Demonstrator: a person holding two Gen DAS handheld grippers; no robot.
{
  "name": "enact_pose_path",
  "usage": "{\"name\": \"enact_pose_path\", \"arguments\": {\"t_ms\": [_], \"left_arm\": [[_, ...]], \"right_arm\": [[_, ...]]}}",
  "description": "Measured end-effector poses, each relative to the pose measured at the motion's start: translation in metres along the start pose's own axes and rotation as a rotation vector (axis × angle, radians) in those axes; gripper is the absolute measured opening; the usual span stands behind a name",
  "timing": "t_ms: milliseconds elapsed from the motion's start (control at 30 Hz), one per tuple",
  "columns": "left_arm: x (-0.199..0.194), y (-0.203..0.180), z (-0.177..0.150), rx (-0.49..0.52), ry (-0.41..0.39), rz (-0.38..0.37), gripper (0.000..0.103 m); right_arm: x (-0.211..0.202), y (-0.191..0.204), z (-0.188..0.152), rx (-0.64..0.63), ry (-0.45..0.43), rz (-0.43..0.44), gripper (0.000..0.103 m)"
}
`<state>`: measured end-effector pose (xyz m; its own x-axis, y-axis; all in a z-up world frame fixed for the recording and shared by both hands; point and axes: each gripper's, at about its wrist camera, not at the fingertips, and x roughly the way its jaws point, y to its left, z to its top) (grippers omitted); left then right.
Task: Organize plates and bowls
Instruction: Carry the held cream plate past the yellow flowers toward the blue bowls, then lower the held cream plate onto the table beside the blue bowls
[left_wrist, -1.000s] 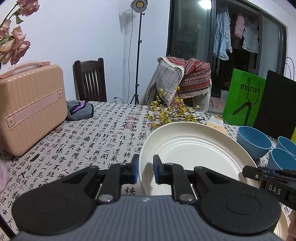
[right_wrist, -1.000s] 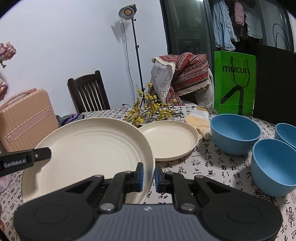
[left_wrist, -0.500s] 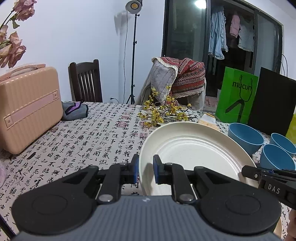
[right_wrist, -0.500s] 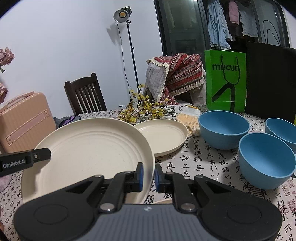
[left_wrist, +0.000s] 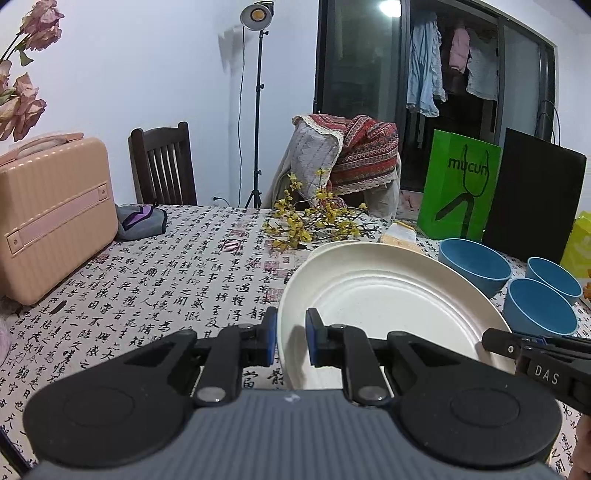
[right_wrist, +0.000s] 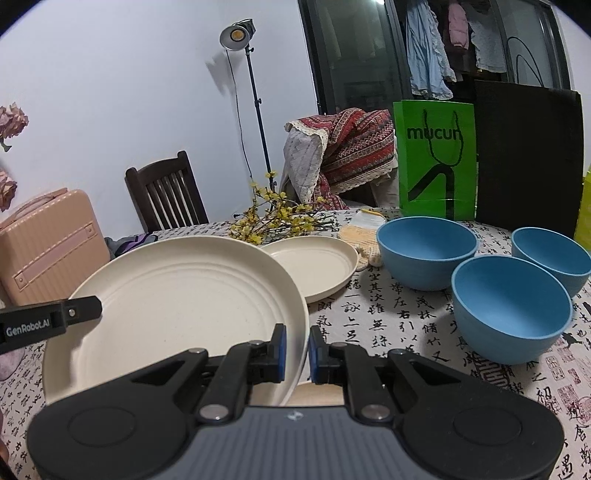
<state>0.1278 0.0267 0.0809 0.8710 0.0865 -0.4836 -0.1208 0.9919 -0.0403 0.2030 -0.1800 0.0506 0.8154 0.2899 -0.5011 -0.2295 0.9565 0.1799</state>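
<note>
The left tongs (left_wrist: 290, 341) are clenched on the left rim of the big plate (left_wrist: 384, 310), one pad outside the rim and one inside the well. The plate stretches away to their right, carried clear of the cloth (left_wrist: 166, 280) and tipped, its far edge higher. On its opposite rim the right tongs (right_wrist: 296, 349) are clenched too, so the plate (right_wrist: 184, 302) hangs between the two grips; in the right view the left tongs' arm (right_wrist: 51, 319) crosses the plate's left side. The step in hand looks like carrying this plate to a stack. Just beyond the right tongs, past the held plate's far edge, the small plate (right_wrist: 314, 264) lies flat on the cloth, and right of it three bowls (right_wrist: 509, 301) stand near one another. A sliver of another cream rim (right_wrist: 314, 393) shows just under the right tongs; what it belongs to is unclear. Next, both grips likely need to level the plate, lower it together, and let go only once it is seated.
</note>
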Motion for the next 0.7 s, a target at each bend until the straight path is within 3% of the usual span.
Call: {"name": "enact_pose_path", "arguments": {"t_ms": [700], "left_arm": [[-0.009,-0.025,-0.016,0.015,0.005,-0.045,0.016]], "right_arm": [[-0.022,-0.031,-0.019,0.038,-0.005,-0.020,0.012]]}}
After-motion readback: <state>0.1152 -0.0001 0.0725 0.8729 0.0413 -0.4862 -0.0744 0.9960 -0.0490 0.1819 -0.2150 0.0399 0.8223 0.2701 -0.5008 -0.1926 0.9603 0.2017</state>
